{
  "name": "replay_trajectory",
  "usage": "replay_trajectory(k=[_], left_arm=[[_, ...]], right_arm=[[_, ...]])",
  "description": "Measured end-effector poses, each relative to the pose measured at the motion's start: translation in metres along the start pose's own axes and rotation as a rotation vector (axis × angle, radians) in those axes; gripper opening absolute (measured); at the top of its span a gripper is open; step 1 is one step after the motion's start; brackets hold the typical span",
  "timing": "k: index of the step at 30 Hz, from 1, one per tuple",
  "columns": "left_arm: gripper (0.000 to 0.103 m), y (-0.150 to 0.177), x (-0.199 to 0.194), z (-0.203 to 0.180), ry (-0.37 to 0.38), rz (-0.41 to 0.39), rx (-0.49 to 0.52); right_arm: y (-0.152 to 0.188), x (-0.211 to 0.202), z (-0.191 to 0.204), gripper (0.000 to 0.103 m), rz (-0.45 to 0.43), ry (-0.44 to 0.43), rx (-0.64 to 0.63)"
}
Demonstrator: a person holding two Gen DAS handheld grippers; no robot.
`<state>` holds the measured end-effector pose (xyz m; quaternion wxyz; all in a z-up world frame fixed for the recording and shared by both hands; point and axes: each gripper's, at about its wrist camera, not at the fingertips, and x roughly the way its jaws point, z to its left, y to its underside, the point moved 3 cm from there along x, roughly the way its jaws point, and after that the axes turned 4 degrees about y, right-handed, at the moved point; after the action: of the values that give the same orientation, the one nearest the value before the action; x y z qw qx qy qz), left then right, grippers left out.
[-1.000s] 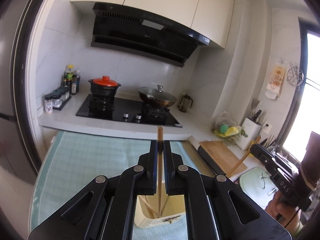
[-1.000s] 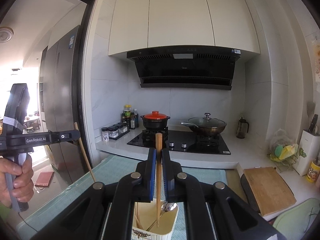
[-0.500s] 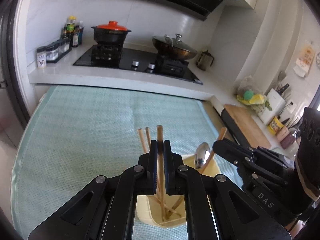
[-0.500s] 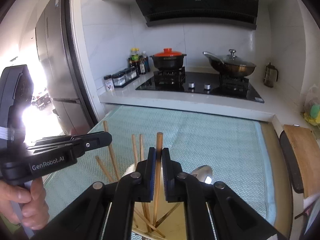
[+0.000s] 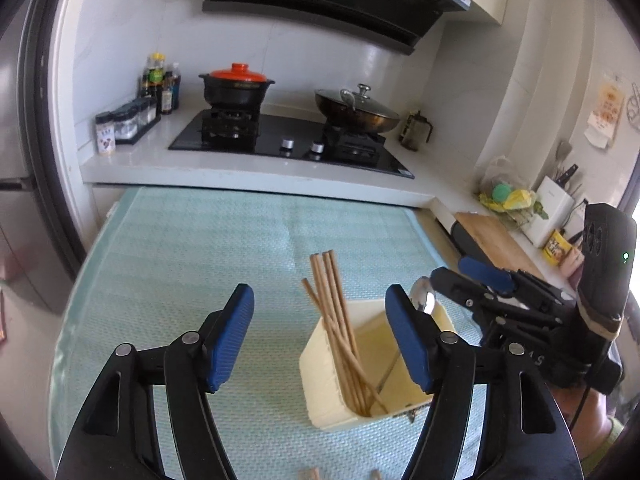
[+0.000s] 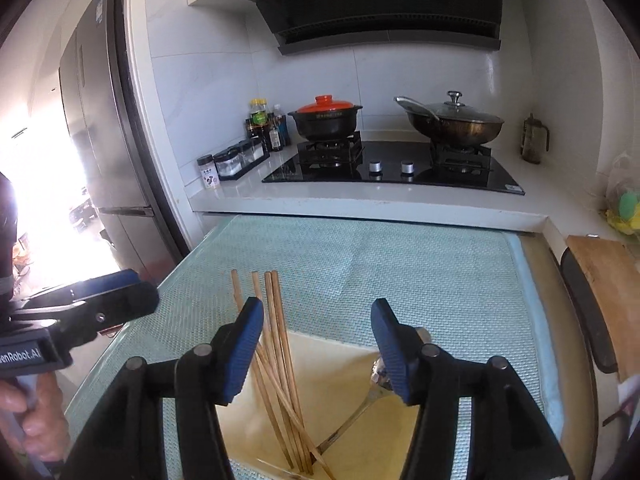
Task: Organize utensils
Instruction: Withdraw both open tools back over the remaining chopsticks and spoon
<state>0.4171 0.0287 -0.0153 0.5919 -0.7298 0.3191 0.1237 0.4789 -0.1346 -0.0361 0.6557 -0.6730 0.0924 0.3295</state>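
Both grippers have let go since a second ago: each then pinched one wooden chopstick upright, and now those sticks stand in the holder with the rest.

Left wrist view: left gripper (image 5: 320, 312) jaws spread and opening, blue pads clear of everything. Cream utensil holder (image 5: 320, 384) sits on the pale green mat (image 5: 180, 264), seen between and just beyond the fingers. Wooden chopsticks (image 5: 332, 304) lean together against the holder's left wall, tips up and tilted away. Metal spoon (image 5: 424, 300) bowl shows at the holder's right rim, partly hidden behind the right finger. Right gripper (image 5: 460, 276) reaches in just right of the holder, over its rim.

Right wrist view: right gripper (image 6: 318, 344) jaws spread and opening, nothing pressed between the pads. Holder (image 6: 360, 412) lies directly beneath. Chopsticks (image 6: 280, 344) cross just inside the left finger; whether they touch it, cannot tell. Spoon (image 6: 356, 412) lies slanted in the holder's right half. Left gripper (image 6: 108, 300) sits left of the holder, a hand (image 6: 36, 416) gripping its handle.
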Motion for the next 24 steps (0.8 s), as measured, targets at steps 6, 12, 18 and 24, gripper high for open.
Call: replay_trajectory(k=[6, 12, 18, 24], left_arm=[[0.085, 0.013, -0.077, -0.003, -0.070, -0.049, 0.109], [0.092, 0.047, -0.145, 0.000, -0.156, -0.068, 0.193], [0.097, 0.094, -0.184, 0.006, -0.190, -0.076, 0.196], [0.097, 0.146, -0.190, 0.013, -0.214, -0.060, 0.133]], right_arm=[[0.006, -0.065, 0.006, 0.063, -0.093, 0.055, -0.075], [0.029, -0.131, 0.015, 0.064, -0.150, 0.093, -0.129], [0.065, -0.182, 0.029, 0.067, -0.164, 0.111, -0.171], [0.107, -0.210, 0.045, 0.067, -0.168, 0.114, -0.199]])
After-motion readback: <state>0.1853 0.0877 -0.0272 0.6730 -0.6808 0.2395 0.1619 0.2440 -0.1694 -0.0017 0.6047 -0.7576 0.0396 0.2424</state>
